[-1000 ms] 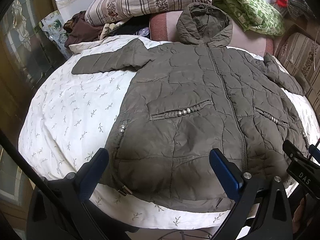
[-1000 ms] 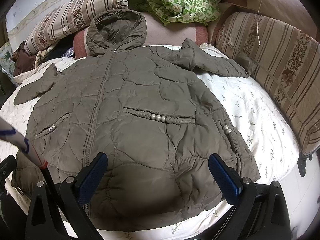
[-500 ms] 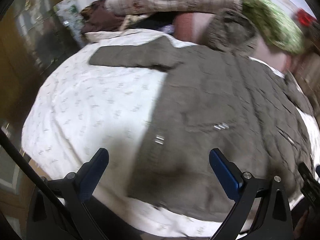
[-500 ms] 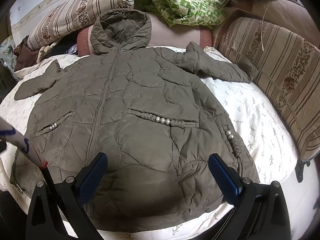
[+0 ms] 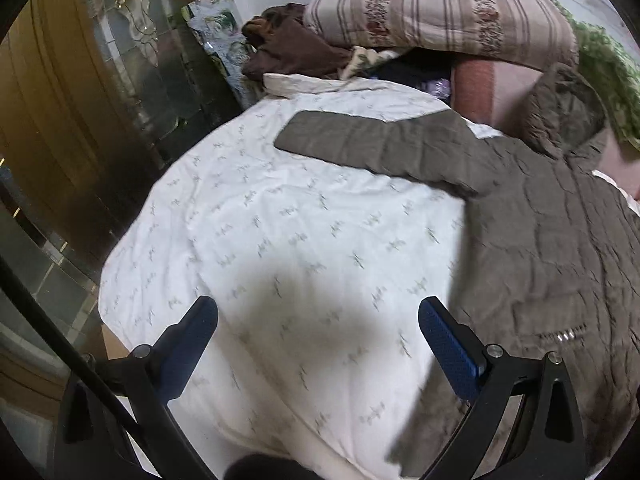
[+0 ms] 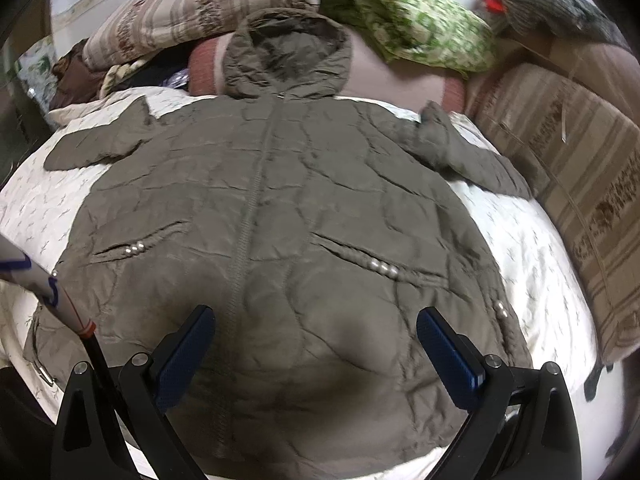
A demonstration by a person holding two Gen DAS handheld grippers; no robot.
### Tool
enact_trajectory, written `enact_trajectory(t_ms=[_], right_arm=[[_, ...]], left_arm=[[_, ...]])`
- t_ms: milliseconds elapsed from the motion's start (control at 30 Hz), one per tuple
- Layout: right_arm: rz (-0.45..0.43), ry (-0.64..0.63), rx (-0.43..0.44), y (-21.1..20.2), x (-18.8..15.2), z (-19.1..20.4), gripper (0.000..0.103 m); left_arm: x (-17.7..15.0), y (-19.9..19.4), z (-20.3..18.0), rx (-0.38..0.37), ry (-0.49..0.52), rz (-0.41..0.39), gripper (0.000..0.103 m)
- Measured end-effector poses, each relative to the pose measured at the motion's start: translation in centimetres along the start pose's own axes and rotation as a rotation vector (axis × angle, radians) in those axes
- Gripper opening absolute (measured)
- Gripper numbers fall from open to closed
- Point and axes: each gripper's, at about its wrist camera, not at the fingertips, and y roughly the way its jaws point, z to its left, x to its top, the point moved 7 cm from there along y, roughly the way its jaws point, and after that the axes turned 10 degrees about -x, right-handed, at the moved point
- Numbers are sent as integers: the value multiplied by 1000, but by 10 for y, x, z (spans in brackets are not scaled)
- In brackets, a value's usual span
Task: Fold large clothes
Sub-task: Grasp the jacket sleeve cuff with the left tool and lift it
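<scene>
An olive-brown quilted hooded jacket (image 6: 288,208) lies flat, front up and zipped, on a white leaf-print bedspread (image 6: 532,240). Both sleeves are spread out to the sides. Its hood (image 6: 288,52) rests against the pillows at the back. In the left wrist view the jacket (image 5: 552,240) fills the right side, with its left sleeve (image 5: 360,140) stretched across the bedspread (image 5: 260,240). My left gripper (image 5: 318,340) is open and empty, above bare bedspread left of the jacket. My right gripper (image 6: 316,344) is open and empty, above the jacket's lower hem.
A striped pillow (image 5: 436,12), a green patterned blanket (image 6: 404,28) and dark clothes (image 5: 288,52) pile up at the head of the bed. A striped cushion (image 6: 580,168) lines the right side. A wooden and glass cabinet (image 5: 80,120) stands left of the bed.
My left gripper has swung left, off the jacket's hem to over bare bedspread. My right gripper has shifted slightly left and nearer the jacket's middle. Both stay open.
</scene>
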Motion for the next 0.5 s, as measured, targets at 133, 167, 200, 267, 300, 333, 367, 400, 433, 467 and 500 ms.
enact_trajectory(t_ms=[133,167,200,267,300,333,367,400,433,467,500], right_arm=[[-9,-48,27,3,11,24,102],[-6,-59,36,5,13,30,102],[-3,-68,44,7,16,37,102],[3,-84,58,12,21,50,102],[5,-94,68,15,24,58,102],[5,-103,77,18,25,64,102],[4,-114,90,20,27,71,102],[3,-126,103,23,28,79,102],[2,-136,117,26,29,86,102],[0,-144,133,29,29,94,102],[-3,-151,147,31,29,99,102]], left_arm=[[15,18,6,7,-3,5,101],[19,25,7,0,-9,12,101],[23,32,8,-11,-16,17,101],[33,46,11,-47,-35,21,101],[40,54,13,-71,-50,19,101],[50,64,16,-100,-69,14,101],[56,73,17,-118,-84,13,101],[66,85,22,-140,-109,16,101],[77,99,28,-165,-139,20,100],[85,109,32,-186,-161,22,100],[97,124,39,-214,-195,27,100]])
